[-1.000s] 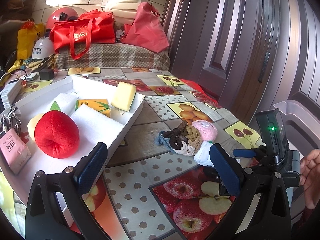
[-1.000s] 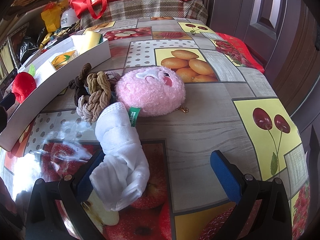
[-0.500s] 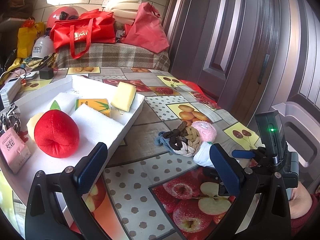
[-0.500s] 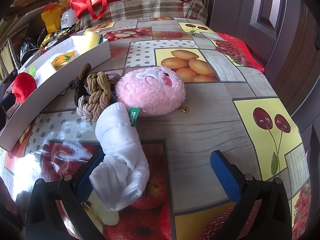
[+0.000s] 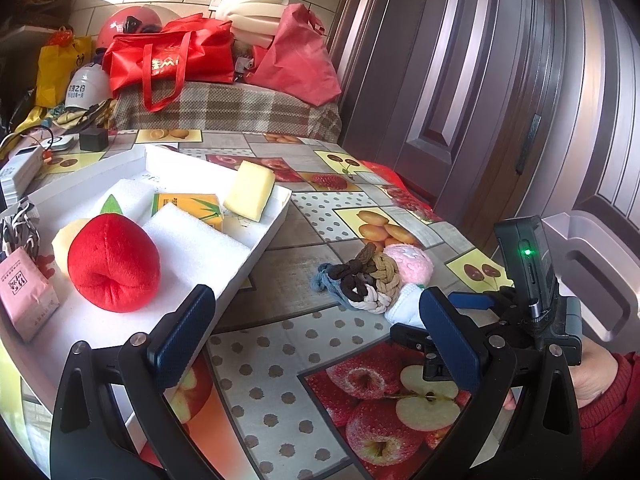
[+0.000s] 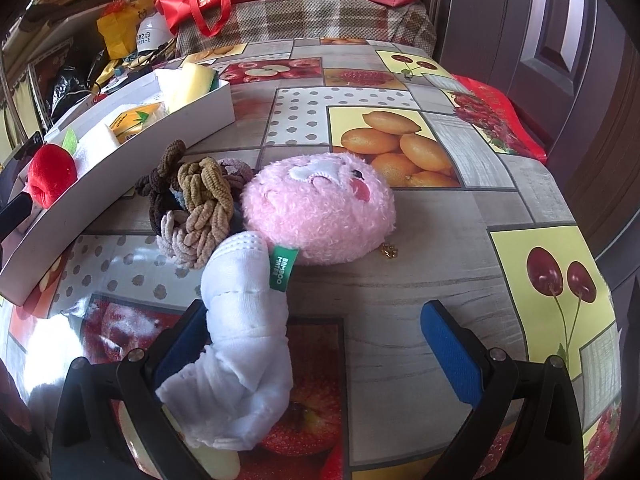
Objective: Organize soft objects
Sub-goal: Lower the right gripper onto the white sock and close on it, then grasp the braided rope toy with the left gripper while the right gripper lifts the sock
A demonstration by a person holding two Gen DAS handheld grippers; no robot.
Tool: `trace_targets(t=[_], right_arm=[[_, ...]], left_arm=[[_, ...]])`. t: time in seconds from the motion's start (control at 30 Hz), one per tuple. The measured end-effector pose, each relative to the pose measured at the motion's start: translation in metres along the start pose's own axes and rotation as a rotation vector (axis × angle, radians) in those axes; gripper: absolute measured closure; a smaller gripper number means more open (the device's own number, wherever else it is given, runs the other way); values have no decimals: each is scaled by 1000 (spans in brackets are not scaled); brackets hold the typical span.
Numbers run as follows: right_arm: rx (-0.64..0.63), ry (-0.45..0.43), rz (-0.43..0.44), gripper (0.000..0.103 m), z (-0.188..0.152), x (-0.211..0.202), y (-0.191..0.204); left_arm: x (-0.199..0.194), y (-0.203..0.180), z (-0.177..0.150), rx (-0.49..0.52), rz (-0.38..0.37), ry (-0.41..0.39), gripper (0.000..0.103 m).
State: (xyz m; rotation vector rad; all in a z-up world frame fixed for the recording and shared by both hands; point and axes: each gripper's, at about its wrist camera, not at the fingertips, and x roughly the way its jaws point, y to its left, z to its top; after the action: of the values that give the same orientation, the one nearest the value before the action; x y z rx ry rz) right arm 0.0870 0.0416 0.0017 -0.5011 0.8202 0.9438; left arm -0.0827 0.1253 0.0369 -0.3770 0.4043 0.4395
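Note:
A white sock [image 6: 240, 344] with a green tag lies on the fruit-print table, its near end between the open fingers of my right gripper [image 6: 316, 356], against the left one. Behind it sit a pink plush [image 6: 320, 208] and a bundle of braided hair ties [image 6: 192, 208]. A white tray [image 5: 256, 248] to the left holds a red plush fruit [image 5: 114, 262], white foam pads, a yellow sponge [image 5: 250, 190] and a yellow tissue pack. My left gripper [image 5: 316, 340] hovers open over the table beside the tray. The same pile [image 5: 372, 280] lies ahead of it.
A bench with a checked cover [image 5: 224, 108] behind the table carries red bags, helmets and foam sheets. A dark door [image 5: 480, 100] stands to the right. A pink packet [image 5: 24, 292] lies left of the tray. A person's hand in a red sleeve [image 5: 600, 384] holds the right gripper.
Almost nothing moved. In the left wrist view the hand holding the right gripper has dropped lower and its red sleeve now shows.

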Motion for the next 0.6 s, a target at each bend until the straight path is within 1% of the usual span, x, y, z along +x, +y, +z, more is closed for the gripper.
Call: trace_targets(t=[0.2,0.23,0.27,0.3,0.33,0.37,0.4,0.43,0.5,0.6], right_arm=[[-9,-4,8,0,1,0,1],[-25,-7,16,3,2,0,4],[-45,-15,26,12,2,-2,7],[-66,-23,36,18,2,-4,11],[-88,-31,48,34,2,-6,15],[-107,-35,59,53,2,-8,19],[-125,-36,67,62,1,-10,21],[-142,-37,68,66,-2,-13,22],[-160,-49,82,66,-10,-18,20],[-93,-69,96,67,-20,-29,-4]], left_arm=[[0,0,0,-8,-3,-2,0],[-1,1,0,-10,-4,-3,0],[0,1,0,-9,-3,-3,0],[0,1,0,-8,-2,-2,0],[0,1,0,-7,-3,0,0],[1,1,0,-3,0,6,0],[3,-1,0,4,6,15,0],[5,-2,0,13,13,31,0],[15,-8,-1,43,14,81,0],[37,-20,-3,98,7,180,0]])
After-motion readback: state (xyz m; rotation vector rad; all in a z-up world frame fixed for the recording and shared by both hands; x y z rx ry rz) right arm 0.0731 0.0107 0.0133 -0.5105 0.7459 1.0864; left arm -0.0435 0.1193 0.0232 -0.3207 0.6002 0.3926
